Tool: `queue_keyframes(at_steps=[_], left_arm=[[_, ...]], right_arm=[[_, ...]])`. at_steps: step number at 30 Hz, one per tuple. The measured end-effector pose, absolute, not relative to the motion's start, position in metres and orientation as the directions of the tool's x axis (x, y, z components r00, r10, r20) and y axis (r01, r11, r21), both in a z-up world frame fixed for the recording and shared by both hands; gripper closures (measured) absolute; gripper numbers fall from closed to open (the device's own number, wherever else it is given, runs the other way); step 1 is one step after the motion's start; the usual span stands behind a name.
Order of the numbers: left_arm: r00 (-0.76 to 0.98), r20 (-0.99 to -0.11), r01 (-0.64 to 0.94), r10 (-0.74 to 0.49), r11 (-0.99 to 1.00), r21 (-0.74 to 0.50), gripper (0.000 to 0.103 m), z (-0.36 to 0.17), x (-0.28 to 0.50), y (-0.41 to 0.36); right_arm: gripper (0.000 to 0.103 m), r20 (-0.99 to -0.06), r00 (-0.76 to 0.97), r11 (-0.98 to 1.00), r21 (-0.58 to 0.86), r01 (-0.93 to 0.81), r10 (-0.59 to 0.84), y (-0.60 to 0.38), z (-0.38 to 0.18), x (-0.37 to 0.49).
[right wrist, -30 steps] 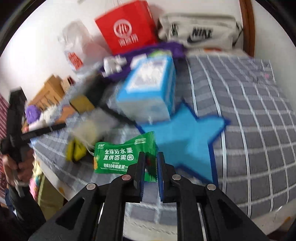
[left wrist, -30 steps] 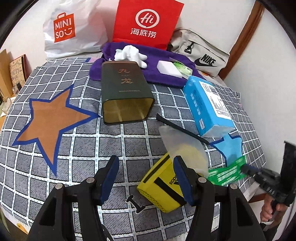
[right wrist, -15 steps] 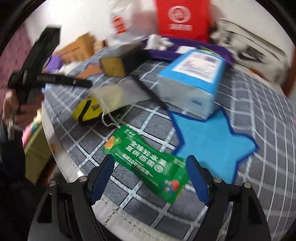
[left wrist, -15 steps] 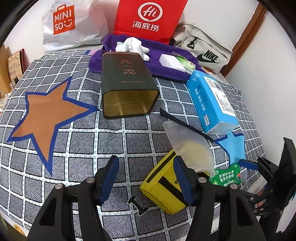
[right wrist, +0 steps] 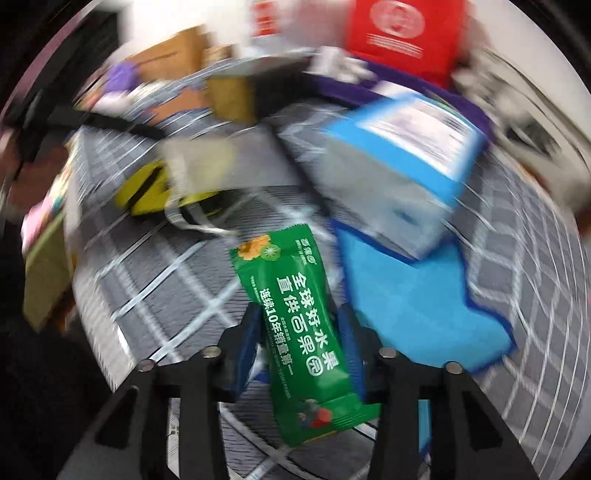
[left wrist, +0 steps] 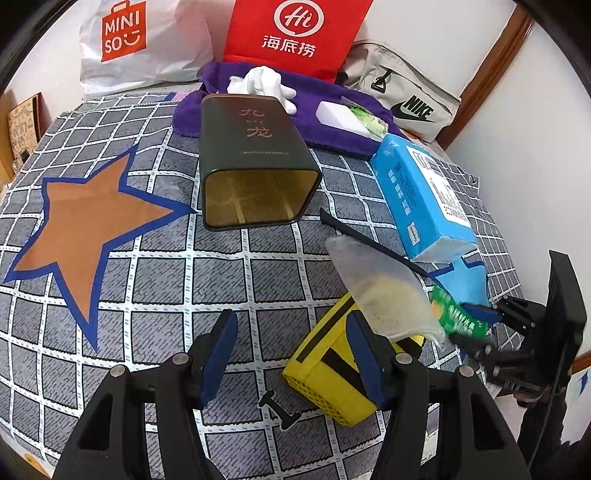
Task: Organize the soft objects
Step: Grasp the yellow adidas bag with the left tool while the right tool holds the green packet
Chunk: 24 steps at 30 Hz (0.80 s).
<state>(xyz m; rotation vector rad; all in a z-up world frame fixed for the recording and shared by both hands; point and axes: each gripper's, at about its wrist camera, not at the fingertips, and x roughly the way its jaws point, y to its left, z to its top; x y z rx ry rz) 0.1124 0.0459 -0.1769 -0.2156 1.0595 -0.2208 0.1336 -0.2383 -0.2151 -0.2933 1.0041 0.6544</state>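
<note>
A green snack packet point(right wrist: 301, 325) lies lengthwise between the fingers of my right gripper point(right wrist: 299, 350), whose jaws stand close on both sides of it; the view is blurred, so contact is unclear. In the left wrist view the packet point(left wrist: 456, 317) and right gripper point(left wrist: 480, 321) are at the table's right edge. My left gripper point(left wrist: 291, 354) is open and empty, its right finger over a yellow pouch point(left wrist: 332, 373). A frosted bag point(left wrist: 384, 291) leans on the pouch. A blue tissue pack point(left wrist: 421, 199) lies behind.
A dark tin point(left wrist: 251, 162) lies on its side, open end toward me. A purple towel point(left wrist: 332, 122) at the back holds a white glove point(left wrist: 262, 83) and a white sponge point(left wrist: 341, 118). Shopping bags point(left wrist: 291, 33) and a Nike bag point(left wrist: 406, 99) line the wall.
My right gripper let go of the packet, opened wide, then swung round and narrowed around it lengthwise. The left gripper stayed open and crept forward over the yellow pouch.
</note>
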Motion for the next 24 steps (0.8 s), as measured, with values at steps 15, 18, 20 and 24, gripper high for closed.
queue_keyframes(at_steps=[15,18,20,24], left_arm=[[0.439,-0.815,0.301,-0.378,0.917,-0.263,0.020,-0.187,0.100,0.010],[0.416,-0.839,0.332,-0.351,0.917,-0.219,0.020,-0.196,0.101,-0.004],[0.420,-0.840,0.365,-0.343,0.912,-0.189,0.014,-0.199,0.098,-0.013],[0.445,-0.851,0.412,-0.278,0.908,-0.081,0.011,-0.204,0.094,-0.032]], right_arm=[[0.067,-0.817,0.460,0.844,0.058,-0.533,0.347,-0.240,-0.219,0.119],[0.069,-0.814,0.465,0.851,0.067,-0.521,0.349,-0.242,-0.219,0.119],[0.069,-0.813,0.463,0.858,0.084,-0.507,0.353,-0.245,-0.219,0.119],[0.071,-0.808,0.461,0.879,0.138,-0.456,0.367,-0.251,-0.218,0.120]])
